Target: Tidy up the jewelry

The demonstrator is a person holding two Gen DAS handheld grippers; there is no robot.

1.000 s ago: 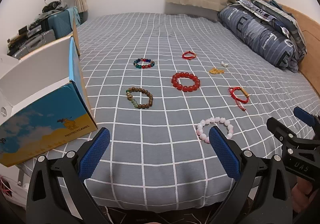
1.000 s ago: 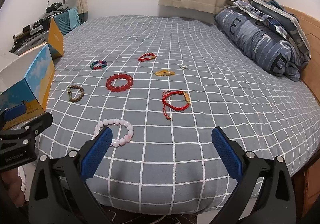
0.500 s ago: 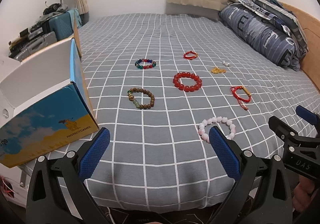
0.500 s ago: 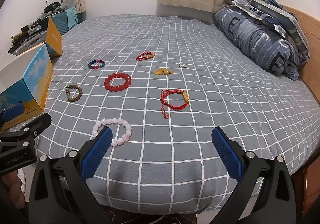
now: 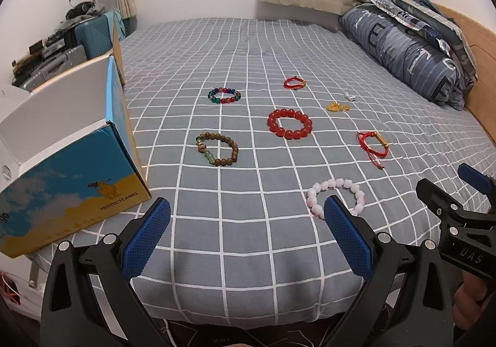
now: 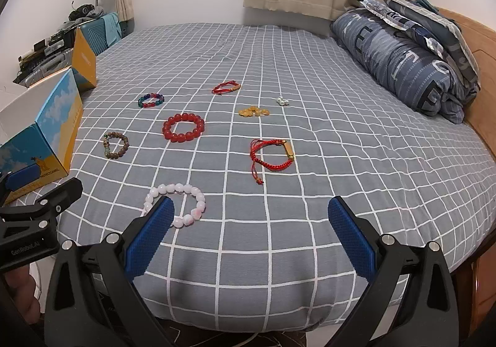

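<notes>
Bracelets scattered on grid bedspread (image 5: 248,52), pink bead bracelet (image 6: 175,204) at 11 o'clock of right gripper (image 6: 248,220), left gripper (image 5: 246,220) also held wide, both empty.

Left gripper (image 5: 246,235) and right gripper (image 6: 248,232) alike, matte black angular frames, silver screws at the pivots, textured blue pads (image 5: 347,235) lining the jaws, white lettering on the bodies, bare skin of a hand (image 6: 21,294) beneath
</notes>
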